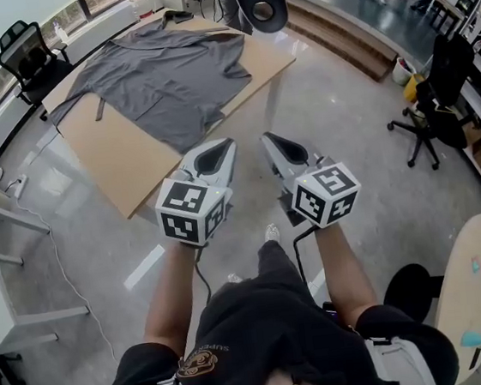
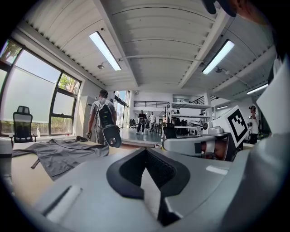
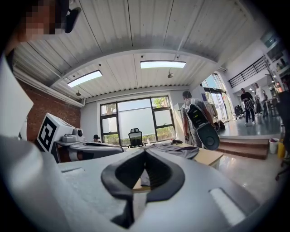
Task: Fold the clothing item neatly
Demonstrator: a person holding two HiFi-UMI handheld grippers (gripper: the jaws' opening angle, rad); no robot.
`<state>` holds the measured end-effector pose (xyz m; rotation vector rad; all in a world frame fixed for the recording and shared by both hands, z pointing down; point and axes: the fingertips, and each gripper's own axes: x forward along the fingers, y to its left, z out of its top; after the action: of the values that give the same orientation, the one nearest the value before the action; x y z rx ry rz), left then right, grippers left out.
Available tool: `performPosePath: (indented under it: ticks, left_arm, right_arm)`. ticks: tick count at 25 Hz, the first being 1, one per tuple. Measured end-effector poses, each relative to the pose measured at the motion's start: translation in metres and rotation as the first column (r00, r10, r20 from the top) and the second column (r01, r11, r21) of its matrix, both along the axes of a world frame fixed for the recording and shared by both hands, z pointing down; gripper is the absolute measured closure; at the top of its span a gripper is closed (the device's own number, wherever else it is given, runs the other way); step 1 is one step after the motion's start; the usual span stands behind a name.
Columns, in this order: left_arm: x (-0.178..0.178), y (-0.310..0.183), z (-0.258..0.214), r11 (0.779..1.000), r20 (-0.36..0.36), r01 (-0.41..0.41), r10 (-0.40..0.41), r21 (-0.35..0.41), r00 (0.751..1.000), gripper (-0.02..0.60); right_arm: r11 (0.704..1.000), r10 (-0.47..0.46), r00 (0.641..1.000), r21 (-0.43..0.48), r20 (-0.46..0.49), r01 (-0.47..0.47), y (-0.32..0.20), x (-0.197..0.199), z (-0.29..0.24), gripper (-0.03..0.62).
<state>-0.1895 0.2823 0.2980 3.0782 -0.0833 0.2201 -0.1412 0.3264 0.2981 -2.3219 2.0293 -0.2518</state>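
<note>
Nothing folded yet: the wrinkled grey cloth T-shirt (image 1: 167, 79) lies spread on the tan board table (image 1: 126, 170), well ahead of the left gripper (image 1: 213, 158) & right gripper (image 1: 286, 149), both w/ jaws closed tight, holding nothing.

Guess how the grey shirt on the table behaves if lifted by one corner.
Probably floppy: the grey shirt lies flat with soft wrinkles, so a lifted corner should drape and sag. Likely light, since the cloth looks thin. Pushed across the tan table, it may bunch up rather than slide.
</note>
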Motion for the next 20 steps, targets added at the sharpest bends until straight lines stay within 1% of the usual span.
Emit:
performPosePath:
  ticks: [5,10,20]
  left_arm:
    - [0.034,-0.01,0.008,1.0,0.025,0.005,-0.005,-0.007,1.0,0.574]
    - [0.082,-0.025,0.019,1.0,0.049,0.018,-0.017,-0.017,0.999,0.574]
    - [0.175,-0.055,0.033,0.997,0.097,0.074,-0.072,-0.014,0.993,0.574]
  right_arm:
    - [1.0,-0.002,1.0,-0.003,0.022,0.003,-0.011,0.036,0.006,0.589]
    - [1.0,-0.013,0.999,-0.003,0.042,0.013,-0.026,0.086,0.014,0.589]
    - [0.997,-0.075,0.994,0.008,0.083,0.075,-0.061,0.184,0.024,0.59]
